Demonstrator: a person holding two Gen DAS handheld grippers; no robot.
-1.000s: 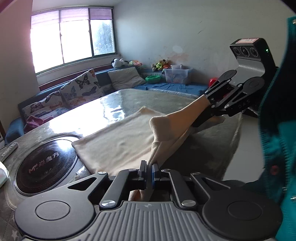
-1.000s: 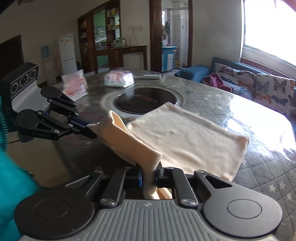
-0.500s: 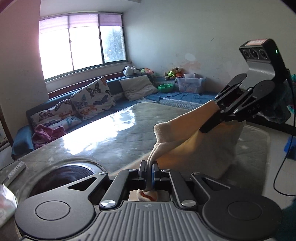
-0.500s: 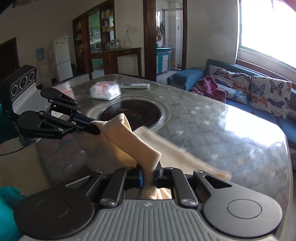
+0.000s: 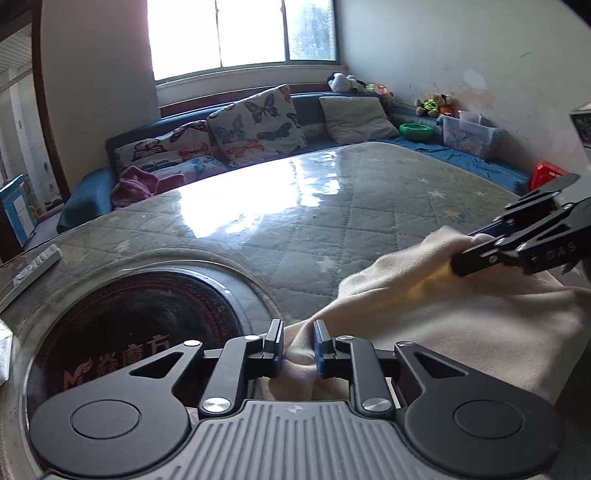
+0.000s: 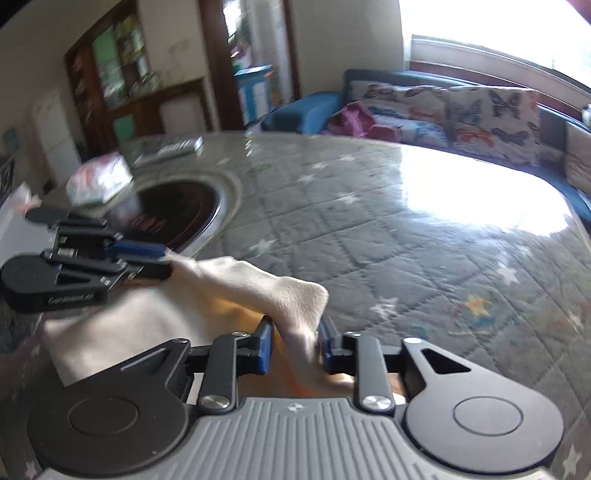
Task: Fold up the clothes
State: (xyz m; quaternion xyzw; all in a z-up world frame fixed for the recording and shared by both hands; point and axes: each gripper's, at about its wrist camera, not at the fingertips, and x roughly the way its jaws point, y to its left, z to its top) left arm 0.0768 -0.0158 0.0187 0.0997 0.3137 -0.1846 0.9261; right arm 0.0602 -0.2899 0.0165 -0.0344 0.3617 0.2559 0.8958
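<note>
Cream cloth (image 5: 461, 325) sits between the blue pads of the left hand-held gripper (image 5: 298, 345), whose jaws are opening, so the pads no longer pinch the fold. The right hand-held gripper (image 6: 294, 345) does the same at the other corner: its jaws are opening with the cloth edge loose between them. Both seem to be letting go because the 2 corners have been carried over onto the garment, which lies doubled on the quilted surface (image 5: 332, 206) beside a round black cooktop (image 5: 122, 325). Beyond it, butterfly cushions (image 5: 255, 125) line a blue sofa (image 6: 306, 110) under a bright window (image 5: 240, 33).
</note>
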